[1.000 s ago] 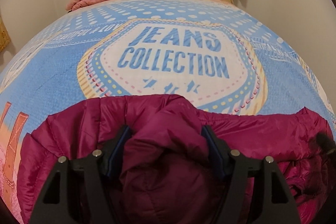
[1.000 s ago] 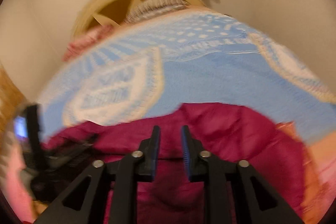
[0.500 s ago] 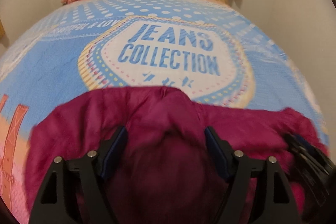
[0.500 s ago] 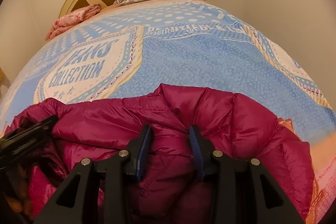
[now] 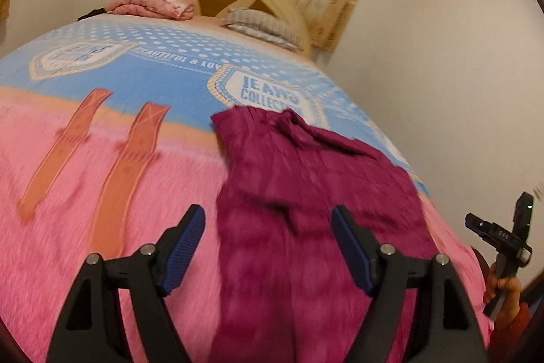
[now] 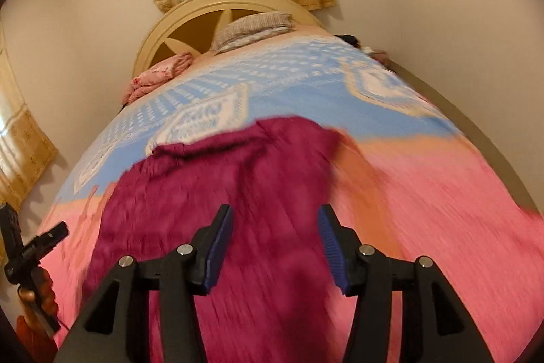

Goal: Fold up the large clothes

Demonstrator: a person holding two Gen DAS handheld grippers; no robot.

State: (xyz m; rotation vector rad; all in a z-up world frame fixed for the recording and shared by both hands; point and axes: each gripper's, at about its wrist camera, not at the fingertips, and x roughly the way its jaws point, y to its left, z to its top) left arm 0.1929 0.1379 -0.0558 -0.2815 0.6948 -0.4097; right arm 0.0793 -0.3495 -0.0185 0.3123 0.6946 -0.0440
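While the bed [image 5: 102,165] fills both views under a pink and blue printed cover, the maroon jacket [image 5: 306,193] lies on it directly ahead of both tools, running away toward the headboard [image 6: 190,22]. A striped pillow [image 5: 261,26] and a folded pink blanket [image 5: 149,4] sit far ahead by the headboard. The left tool [image 5: 268,244] is spread wide, its pads clear of the fabric, gripping nothing. The right tool [image 6: 275,244] is likewise spread and empty above the jacket.
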